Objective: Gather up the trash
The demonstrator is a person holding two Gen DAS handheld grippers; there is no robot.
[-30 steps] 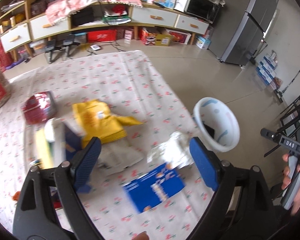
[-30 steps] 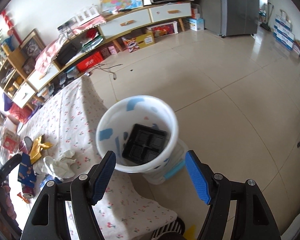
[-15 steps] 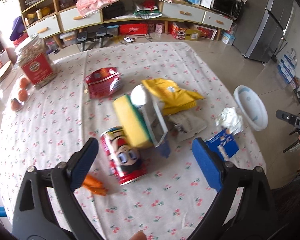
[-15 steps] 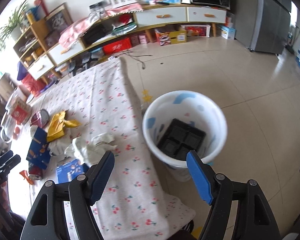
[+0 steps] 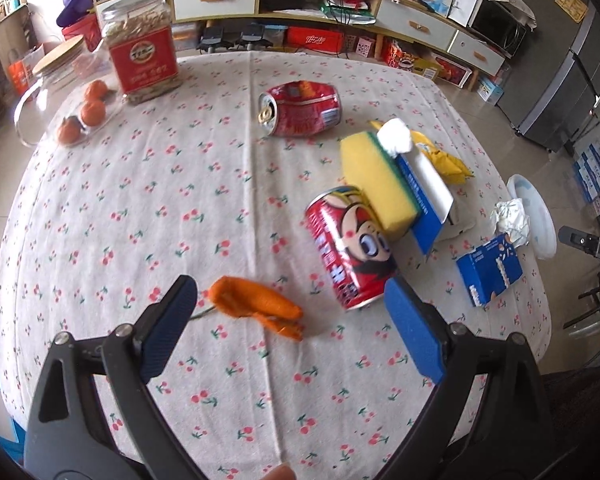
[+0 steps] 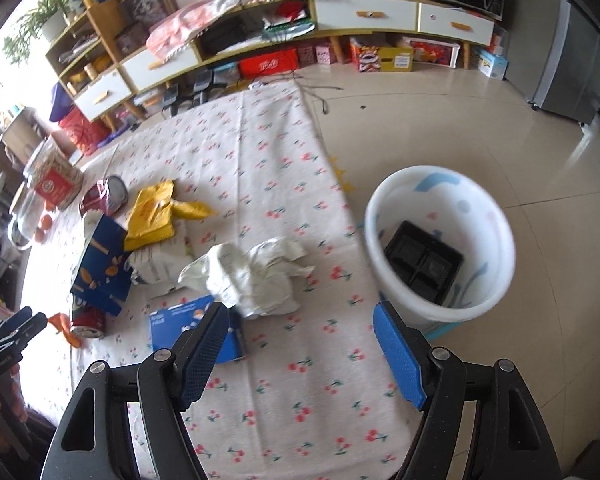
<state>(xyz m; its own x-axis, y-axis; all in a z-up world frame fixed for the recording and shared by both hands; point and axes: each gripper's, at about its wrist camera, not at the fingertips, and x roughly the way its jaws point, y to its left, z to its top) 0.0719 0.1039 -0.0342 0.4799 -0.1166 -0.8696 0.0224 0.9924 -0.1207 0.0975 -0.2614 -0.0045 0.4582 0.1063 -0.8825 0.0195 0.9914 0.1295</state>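
My left gripper (image 5: pixel 290 322) is open and empty, low over the cherry-print table, with an orange peel (image 5: pixel 256 306) between its fingers and a red cartoon can (image 5: pixel 350 246) just beyond. A yellow sponge (image 5: pixel 376 182), a blue-and-white box (image 5: pixel 424 196), a crushed red can (image 5: pixel 300 108) and a small blue box (image 5: pixel 490 270) lie further off. My right gripper (image 6: pixel 300 350) is open and empty above the table's edge, behind crumpled white paper (image 6: pixel 256 276) and the small blue box (image 6: pixel 188 322). The white trash bin (image 6: pixel 440 240) stands on the floor to the right with a black tray (image 6: pixel 422 260) inside.
A yellow bag (image 6: pixel 156 212) and a dark blue box (image 6: pixel 102 268) lie left of the paper. A large jar with a red label (image 5: pixel 142 46), a glass jar (image 5: pixel 56 80) and tangerines (image 5: pixel 92 112) stand at the table's far left. Shelves and a refrigerator (image 5: pixel 560 80) line the back wall.
My left gripper has swung left and back across the table, from the yellow bag and blue box to the orange peel and cartoon can. My right gripper has swung left from over the bin towards the table.
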